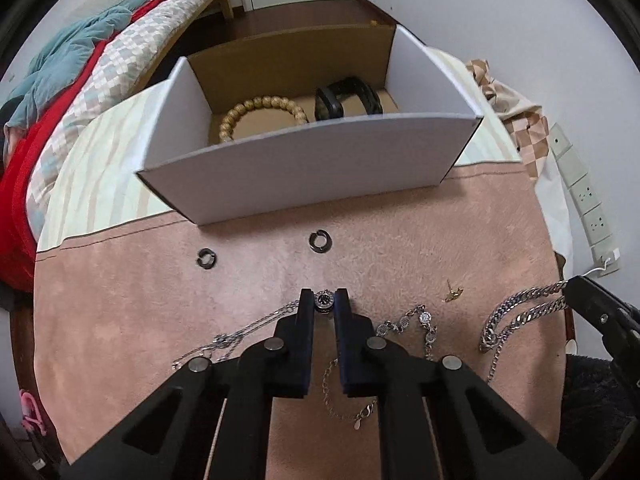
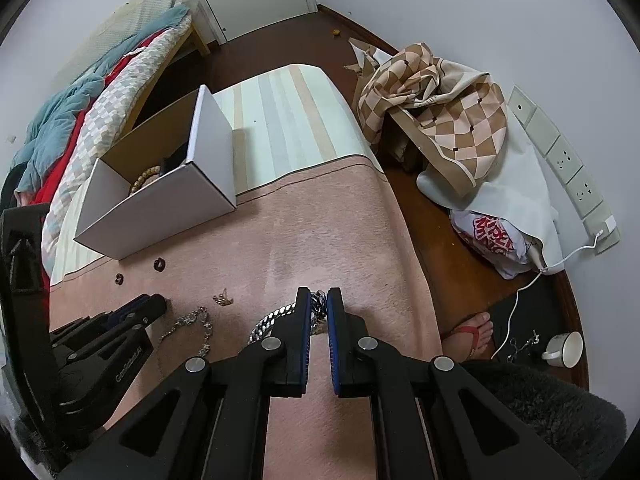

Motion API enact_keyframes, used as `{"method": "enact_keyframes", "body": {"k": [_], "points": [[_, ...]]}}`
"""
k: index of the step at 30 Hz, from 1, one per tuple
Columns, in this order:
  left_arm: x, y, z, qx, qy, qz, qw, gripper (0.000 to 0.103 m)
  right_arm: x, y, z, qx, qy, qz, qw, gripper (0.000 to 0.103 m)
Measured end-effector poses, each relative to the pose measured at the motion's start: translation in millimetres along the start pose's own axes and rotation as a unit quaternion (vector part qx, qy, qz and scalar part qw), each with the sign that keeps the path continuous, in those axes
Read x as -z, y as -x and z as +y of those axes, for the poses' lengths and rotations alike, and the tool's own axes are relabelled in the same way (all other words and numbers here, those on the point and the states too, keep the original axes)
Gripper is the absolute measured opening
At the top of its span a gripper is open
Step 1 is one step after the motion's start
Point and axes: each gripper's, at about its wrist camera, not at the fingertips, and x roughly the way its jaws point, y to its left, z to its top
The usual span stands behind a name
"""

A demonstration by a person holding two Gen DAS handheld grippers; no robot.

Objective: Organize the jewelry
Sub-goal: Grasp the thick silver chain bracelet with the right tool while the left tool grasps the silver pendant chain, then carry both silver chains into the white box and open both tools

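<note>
Pink fuzzy cloth (image 1: 160, 300) covers the near part of the tabletop, with a striped cover beyond it and a bed heaped with blankets (image 1: 80, 60) off the left edge. From the left wrist view, the left tongs (image 1: 324, 300) are clenched on a small round silver pendant (image 1: 324, 299), whose thin chain (image 1: 240, 332) trails toward the near left edge. A white cardboard box (image 1: 304, 160) stands at the far middle of the tabletop, holding a wooden bead bracelet (image 1: 260, 110) and a black band (image 1: 348, 98). Two dark ear cuffs (image 1: 320, 242) lie just in front of the box. A gold stud (image 1: 454, 294), a silver link bracelet (image 1: 416, 320) and a heavy curb chain (image 1: 516, 316) lie toward the right edge.

From the right wrist view, the right tongs (image 2: 319, 304) are clenched on the heavy curb chain (image 2: 276, 318), which hangs leftward from the tips. The left tongs (image 2: 156, 304) sit near the left edge, the white cardboard box (image 2: 160, 208) at the far left. A checkered cloth (image 2: 440, 112) and a cup (image 2: 564, 348) lie on the floor.
</note>
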Motion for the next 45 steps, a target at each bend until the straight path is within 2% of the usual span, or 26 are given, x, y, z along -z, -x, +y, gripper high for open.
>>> {"method": "enact_keyframes", "body": {"k": [8, 13, 20, 25, 29, 33, 37, 39, 40, 45], "points": [[-4.0, 64.0, 35.0, 0.034, 0.031, -0.045, 0.9979, 0.007, -6.3, 34.7, 14.9, -0.035, 0.024, -0.017, 0.999, 0.008], [-16.1, 97.7, 57.1, 0.057, 0.046, -0.065, 0.9952, 0.007, -21.4, 56.6, 25.9, -0.071, 0.030, -0.022, 0.997, 0.008], [-52.0, 150.1, 70.0, 0.083, 0.045, -0.107, 0.9898, 0.007, -59.3, 87.8, 57.0, -0.107, 0.059, -0.046, 0.991, 0.008], [-90.2, 174.2, 75.4, 0.085, 0.043, -0.137, 0.9860, 0.007, -96.7, 106.3, 87.9, -0.122, 0.088, -0.067, 0.986, 0.008], [-115.1, 173.3, 80.5, 0.084, 0.047, -0.140, 0.9854, 0.007, -125.0, 106.1, 107.4, -0.120, 0.104, -0.072, 0.985, 0.008], [-137.7, 151.1, 86.8, 0.071, 0.047, -0.124, 0.9886, 0.007, -150.3, 88.3, 120.1, -0.117, 0.108, -0.057, 0.986, 0.008], [-147.0, 119.4, 91.7, 0.060, 0.050, -0.097, 0.9922, 0.007, -169.4, 49.5, 129.0, -0.100, 0.114, -0.024, 0.988, 0.008], [-150.3, 100.0, 94.1, 0.057, 0.054, -0.078, 0.9938, 0.007, -172.2, 31.7, 131.9, -0.088, 0.122, -0.009, 0.989, 0.008], [-151.5, 90.4, 95.0, 0.056, 0.055, -0.069, 0.9946, 0.007, -174.1, 18.8, 134.3, -0.079, 0.128, 0.001, 0.989, 0.004], [-155.0, 57.9, 96.1, 0.062, 0.061, -0.033, 0.9957, 0.007, -178.9, -22.0, 140.5, -0.042, 0.149, 0.028, 0.987, 0.005]]}}
